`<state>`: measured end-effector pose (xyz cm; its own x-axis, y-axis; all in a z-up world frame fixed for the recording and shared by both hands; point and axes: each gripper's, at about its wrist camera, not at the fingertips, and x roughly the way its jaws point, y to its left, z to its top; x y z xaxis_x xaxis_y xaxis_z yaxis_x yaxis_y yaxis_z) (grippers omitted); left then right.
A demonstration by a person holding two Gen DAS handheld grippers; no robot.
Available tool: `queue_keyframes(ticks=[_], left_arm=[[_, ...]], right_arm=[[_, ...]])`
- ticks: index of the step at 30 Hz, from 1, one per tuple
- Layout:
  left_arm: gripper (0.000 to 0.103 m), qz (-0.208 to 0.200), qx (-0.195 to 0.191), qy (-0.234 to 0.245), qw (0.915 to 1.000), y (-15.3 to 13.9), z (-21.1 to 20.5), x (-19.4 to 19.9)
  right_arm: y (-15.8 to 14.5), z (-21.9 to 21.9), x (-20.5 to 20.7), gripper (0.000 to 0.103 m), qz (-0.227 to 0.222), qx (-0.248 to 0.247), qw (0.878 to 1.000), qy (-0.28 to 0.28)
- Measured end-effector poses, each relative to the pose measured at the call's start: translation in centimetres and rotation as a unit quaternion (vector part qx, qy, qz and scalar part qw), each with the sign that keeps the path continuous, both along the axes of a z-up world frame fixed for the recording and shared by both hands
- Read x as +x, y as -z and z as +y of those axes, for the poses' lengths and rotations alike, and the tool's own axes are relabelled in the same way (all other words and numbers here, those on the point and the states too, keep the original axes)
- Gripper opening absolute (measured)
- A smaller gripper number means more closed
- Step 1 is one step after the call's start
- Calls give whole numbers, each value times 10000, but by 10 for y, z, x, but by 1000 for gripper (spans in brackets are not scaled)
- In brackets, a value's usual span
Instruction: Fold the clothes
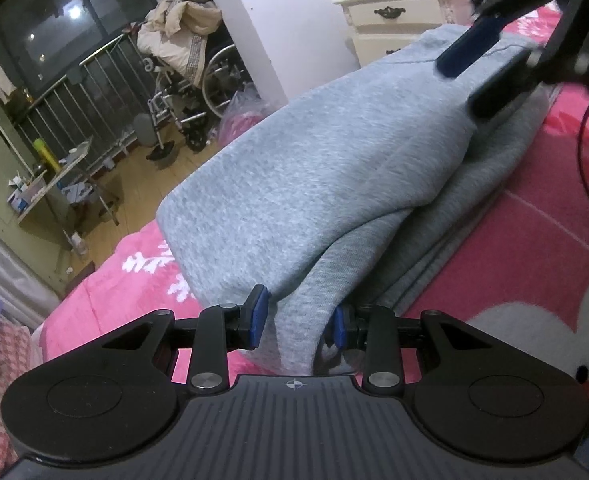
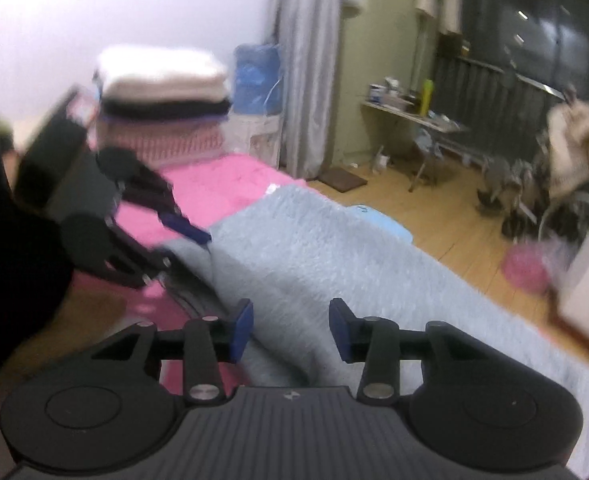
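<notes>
We are midway through a fold on the grey garment, which lies across the pink bedspread and fills the middle of the left wrist view, running from the lower centre up toward the upper right. One flap is already turned over the layer beneath, so we judge the step in hand to be carrying a fold across the body of the cloth

Our left gripper, at the bottom centre of its own view, has its blue pads pressed on a bunched corner of the grey cloth, so it is clamped on the garment. Our right gripper sits at the bottom centre of its view with its jaws standing apart; grey cloth lies under and between them, but the pads do not press on it. In the left wrist view the same right gripper shows at the upper right, blurred, over the far end of the fold

In the right wrist view the garment stretches from the lower centre to the right, its far edge hanging toward the wooden floor

Next, we judge, the right jaws must close on the far corner, matching the left, so both corners travel together and the edge stays straight
</notes>
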<state>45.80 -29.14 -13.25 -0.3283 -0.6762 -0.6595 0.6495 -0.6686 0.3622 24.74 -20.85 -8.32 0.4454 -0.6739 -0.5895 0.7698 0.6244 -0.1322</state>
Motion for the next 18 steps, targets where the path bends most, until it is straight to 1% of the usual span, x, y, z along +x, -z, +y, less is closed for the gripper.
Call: queue_keyframes(ticks=[1, 3, 4, 5, 6, 7, 9, 12, 13, 15, 17, 18], left_arm=[[33, 2, 4, -5, 10000, 0, 0, 0], [33, 24, 24, -31, 10000, 0, 0, 0], [33, 45, 44, -48, 10000, 0, 0, 1], [33, 69, 63, -63, 9999, 1, 0, 1], [33, 93, 83, -77, 9999, 1, 0, 2], [33, 118, 102, -91, 9998, 1, -1, 3], [33, 155, 132, -112, 9997, 1, -1, 4], [33, 194, 169, -137, 9996, 1, -2, 5], [33, 200, 182, -136, 9995, 0, -2, 5], [33, 232, 261, -128, 9993, -3, -2, 8], [33, 336, 424, -157, 9984, -10, -2, 14], [33, 406, 501, -179, 9978, -14, -1, 19]], right_arm=[[5, -4, 8, 45, 131, 6, 9999, -108], [15, -12, 20, 40, 335, 69, 9989, -306], [16, -13, 24, 29, 388, 59, 9986, -352], [18, -14, 28, 10, 441, 50, 9982, -399], [19, -15, 31, 7, 495, 41, 9978, -446], [19, -15, 32, 6, 466, 37, 9978, -470], [15, -9, 27, 4, 248, 50, 9986, -475], [29, 0, 30, 4, 333, 224, 9975, -587], [38, 3, 33, 4, 498, 276, 9963, -640], [61, 12, 44, 4, 1026, 268, 9914, -766], [71, 25, 51, 5, 1394, 4, 9862, -897], [71, 28, 54, 5, 1472, -22, 9847, -933]])
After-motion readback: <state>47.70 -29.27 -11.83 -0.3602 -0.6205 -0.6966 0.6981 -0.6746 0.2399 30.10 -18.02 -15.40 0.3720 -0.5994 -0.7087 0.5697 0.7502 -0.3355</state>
